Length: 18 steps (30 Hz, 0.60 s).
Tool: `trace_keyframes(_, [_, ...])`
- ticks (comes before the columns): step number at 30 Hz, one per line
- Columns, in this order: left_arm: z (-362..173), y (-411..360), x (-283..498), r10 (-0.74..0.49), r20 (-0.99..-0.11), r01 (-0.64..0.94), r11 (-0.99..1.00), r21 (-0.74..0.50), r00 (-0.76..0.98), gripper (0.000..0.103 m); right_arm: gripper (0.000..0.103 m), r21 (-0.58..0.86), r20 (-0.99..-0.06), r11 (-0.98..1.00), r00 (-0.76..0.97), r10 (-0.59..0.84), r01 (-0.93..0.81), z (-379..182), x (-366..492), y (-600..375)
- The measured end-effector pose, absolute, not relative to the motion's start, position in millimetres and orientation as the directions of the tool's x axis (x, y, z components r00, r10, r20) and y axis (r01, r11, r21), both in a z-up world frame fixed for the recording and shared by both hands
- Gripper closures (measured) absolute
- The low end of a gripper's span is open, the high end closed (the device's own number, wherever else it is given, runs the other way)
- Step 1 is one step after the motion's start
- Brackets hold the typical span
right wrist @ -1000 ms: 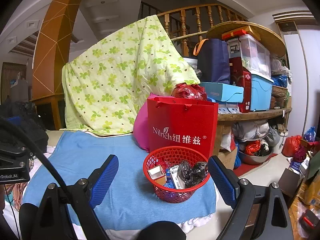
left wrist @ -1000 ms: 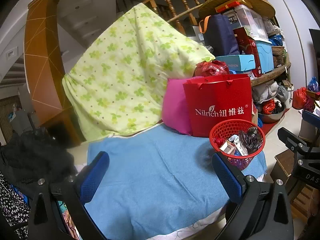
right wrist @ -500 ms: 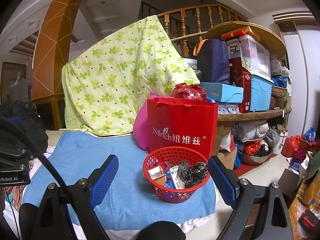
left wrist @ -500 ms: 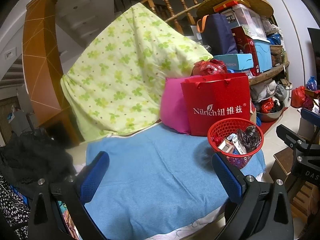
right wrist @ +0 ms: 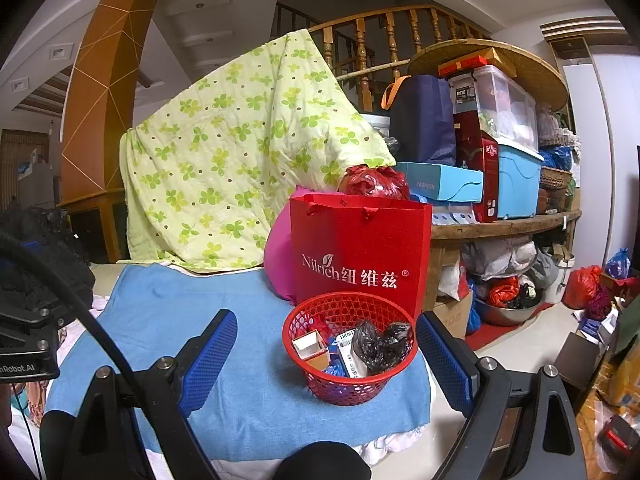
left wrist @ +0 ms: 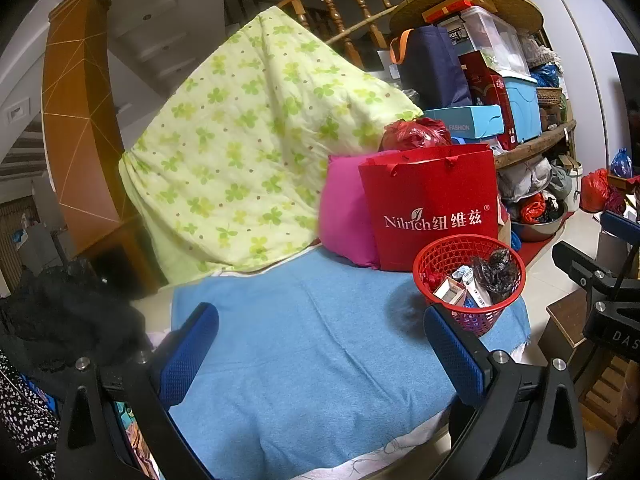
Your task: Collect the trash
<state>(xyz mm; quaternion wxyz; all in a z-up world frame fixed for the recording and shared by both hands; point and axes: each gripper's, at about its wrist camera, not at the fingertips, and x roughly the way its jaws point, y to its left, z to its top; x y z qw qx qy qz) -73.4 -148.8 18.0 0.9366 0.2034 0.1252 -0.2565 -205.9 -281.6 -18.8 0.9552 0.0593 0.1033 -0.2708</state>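
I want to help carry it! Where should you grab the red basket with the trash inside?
Grip the red basket by its top rim, probably coming down from above on the near side. It stands upright and open-topped, the red gift bag crowds its back, and the right gripper is open.

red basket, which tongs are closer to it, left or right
Right. The red basket sits between the open right tongs, near their tips. The open left tongs point at bare blue cloth, with the basket off to their right.

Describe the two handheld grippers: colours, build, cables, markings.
Both the left gripper and right gripper have black angular frames with silver bolts and textured blue finger pads. A black cable arcs by the left gripper, whose body carries partial white lettering.
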Motion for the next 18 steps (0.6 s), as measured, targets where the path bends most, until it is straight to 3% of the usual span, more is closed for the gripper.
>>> trace_keyframes(18, [16.1, -150.3, -75.0, -0.434, -0.341, 0.537, 0.782, 0.317, 0.834, 0.001, 0.010, 0.059, -0.229, 0.847, 0.833, -0.503, 0.528, -18.4, -206.6, -284.0])
